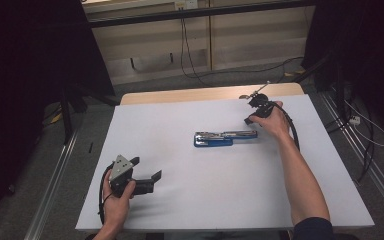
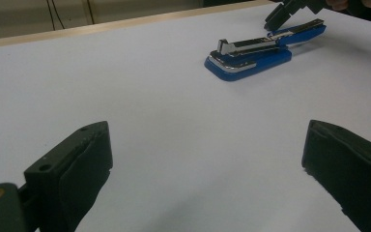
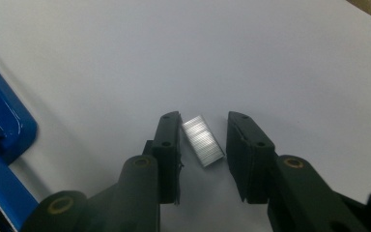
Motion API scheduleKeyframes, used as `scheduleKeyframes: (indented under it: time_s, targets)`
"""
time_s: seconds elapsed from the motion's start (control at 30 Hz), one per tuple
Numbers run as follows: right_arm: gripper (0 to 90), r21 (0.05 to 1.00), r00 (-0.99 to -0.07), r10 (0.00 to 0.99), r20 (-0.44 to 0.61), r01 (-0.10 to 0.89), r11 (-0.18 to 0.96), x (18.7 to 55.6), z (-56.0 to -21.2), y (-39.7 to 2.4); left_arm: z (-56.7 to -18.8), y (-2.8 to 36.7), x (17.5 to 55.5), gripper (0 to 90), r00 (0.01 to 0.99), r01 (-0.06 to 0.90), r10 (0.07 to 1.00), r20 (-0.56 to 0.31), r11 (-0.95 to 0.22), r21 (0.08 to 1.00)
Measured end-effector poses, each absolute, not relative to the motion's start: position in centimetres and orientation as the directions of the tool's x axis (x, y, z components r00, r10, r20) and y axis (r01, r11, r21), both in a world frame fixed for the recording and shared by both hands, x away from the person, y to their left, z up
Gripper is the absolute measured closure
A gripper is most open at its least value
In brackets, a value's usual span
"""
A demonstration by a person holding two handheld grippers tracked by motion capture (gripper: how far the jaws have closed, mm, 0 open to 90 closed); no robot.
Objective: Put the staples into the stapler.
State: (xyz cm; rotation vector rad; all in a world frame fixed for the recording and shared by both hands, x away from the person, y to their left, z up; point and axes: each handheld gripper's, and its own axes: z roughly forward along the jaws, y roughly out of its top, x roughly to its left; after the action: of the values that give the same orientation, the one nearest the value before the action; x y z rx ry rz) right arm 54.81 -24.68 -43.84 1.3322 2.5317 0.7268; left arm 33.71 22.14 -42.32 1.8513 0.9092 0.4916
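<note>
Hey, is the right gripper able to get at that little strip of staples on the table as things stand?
Probably yes. The right gripper has its jaws on either side of the staple strip, which lies flat on the white table. Nothing is in the way; the pads look not yet pressed on it.

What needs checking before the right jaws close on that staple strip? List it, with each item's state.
1. Silver metal strip of staples lies between the right gripper jaws: ok.
2. Pads pressing on the strip: not ok, gaps show on both sides.
3. Strip squared to the jaws: not ok, it lies tilted.
4. Blue and chrome stapler opened flat on the white table: ok.
5. Left gripper open, apart from the stapler: ok.
6. Stapler channel free of staples: cannot tell.
</note>
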Motion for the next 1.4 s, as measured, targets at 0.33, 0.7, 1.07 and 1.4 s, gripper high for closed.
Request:
scheduleKeyframes:
  time_s: [0.33, 0.7, 1.07, 1.4]
  targets:
    - [78.4, 0.502, -0.592, 0.803, 0.058, 0.713, 0.489, 54.8, -43.8, -24.7, -42.4, 22.2, 33.8, 4.0, 0.638, 0.38, 0.767, -0.062, -0.244, 0.892]
    - [79.1, 0.488, -0.59, 0.805, 0.059, 0.721, 0.492, 54.6, -43.7, -24.5, -42.4, 22.2, 33.7, 4.2, 0.64, 0.378, 0.766, -0.064, -0.241, 0.894]
    - [79.2, 0.543, -0.557, 0.823, 0.108, 0.727, 0.42, 53.8, -43.6, -25.3, -42.5, 22.1, 34.0, 4.2, 0.638, 0.389, 0.766, -0.077, -0.235, 0.891]
    - [79.2, 0.594, -0.566, 0.813, 0.133, 0.703, 0.392, 52.8, -42.9, -25.3, -42.5, 22.1, 34.0, 4.1, 0.637, 0.39, 0.767, -0.079, -0.232, 0.891]
